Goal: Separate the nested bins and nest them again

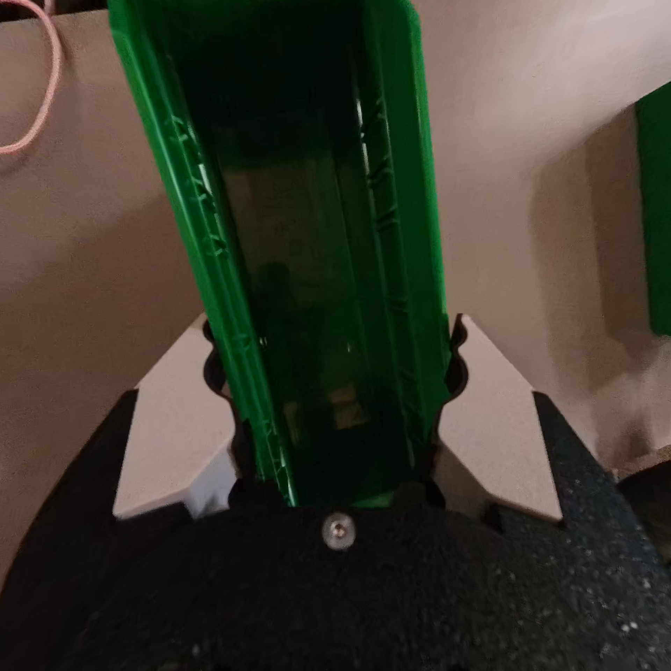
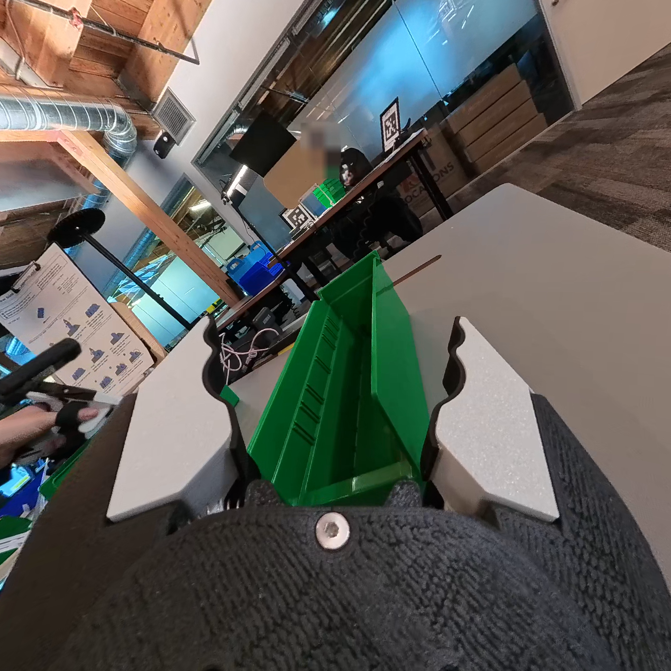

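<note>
In the left wrist view, my left gripper point(image 1: 334, 363) is shut on a long green bin point(image 1: 290, 181), its fingers pressing both long sides near the end. The bin stretches away above the beige table point(image 1: 90, 254), its inside dark. In the right wrist view, my right gripper point(image 2: 330, 381) is shut on a second green bin point(image 2: 326, 417), holding its near end between the pads. This bin lies tilted on the grey table point(image 2: 526, 308) with its open side towards the camera. A green edge, probably that bin, shows at the right of the left wrist view point(image 1: 657, 218).
A pink cable point(image 1: 47, 90) lies at the table's far left, and a tangle of cable point(image 2: 247, 352) hangs at the table edge. A hand with the other gripper point(image 2: 54, 403) is at the far left. Blue bins point(image 2: 254, 272) and tables stand beyond.
</note>
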`<state>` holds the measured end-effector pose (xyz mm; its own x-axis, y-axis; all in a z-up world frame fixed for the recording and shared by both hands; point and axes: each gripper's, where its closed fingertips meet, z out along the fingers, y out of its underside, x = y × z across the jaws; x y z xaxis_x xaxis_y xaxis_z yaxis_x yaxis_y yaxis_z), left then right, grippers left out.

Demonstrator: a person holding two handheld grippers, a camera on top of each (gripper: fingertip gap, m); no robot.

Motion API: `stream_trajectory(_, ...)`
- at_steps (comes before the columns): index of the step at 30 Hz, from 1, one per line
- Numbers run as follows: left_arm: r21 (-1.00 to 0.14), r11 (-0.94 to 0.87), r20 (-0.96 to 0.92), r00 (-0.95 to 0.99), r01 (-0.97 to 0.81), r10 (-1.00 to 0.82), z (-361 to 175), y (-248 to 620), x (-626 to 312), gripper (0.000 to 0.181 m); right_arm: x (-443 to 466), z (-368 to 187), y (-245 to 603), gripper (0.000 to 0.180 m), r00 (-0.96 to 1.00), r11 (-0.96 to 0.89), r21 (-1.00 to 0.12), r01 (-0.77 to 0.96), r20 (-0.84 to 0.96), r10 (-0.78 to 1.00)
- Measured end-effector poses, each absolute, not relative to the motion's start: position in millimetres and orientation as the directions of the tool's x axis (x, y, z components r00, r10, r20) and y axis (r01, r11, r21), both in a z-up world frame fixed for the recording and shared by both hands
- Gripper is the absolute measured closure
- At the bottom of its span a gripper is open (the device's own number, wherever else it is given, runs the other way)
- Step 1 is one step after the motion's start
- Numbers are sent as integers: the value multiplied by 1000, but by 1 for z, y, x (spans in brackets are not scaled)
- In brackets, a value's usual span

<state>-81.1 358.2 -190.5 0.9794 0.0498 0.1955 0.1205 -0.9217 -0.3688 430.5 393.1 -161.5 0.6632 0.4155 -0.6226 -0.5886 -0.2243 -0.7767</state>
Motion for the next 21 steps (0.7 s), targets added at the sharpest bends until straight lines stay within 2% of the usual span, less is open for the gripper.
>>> stream_trajectory(3,-368,-923,173,983,116,55,-185,356,-84,71,431,-162,393,56,667,-223,-779,-586,-620,412)
stream_trajectory(6,-318,-943,157,987,94,45,-183,345,-88,75,432,-163,395,56,667,-224,-777,-589,-624,408)
stream_trajectory(21,-346,-915,127,976,209,174,-163,317,-154,78,429,-169,396,56,666,-256,-774,-579,-630,400)
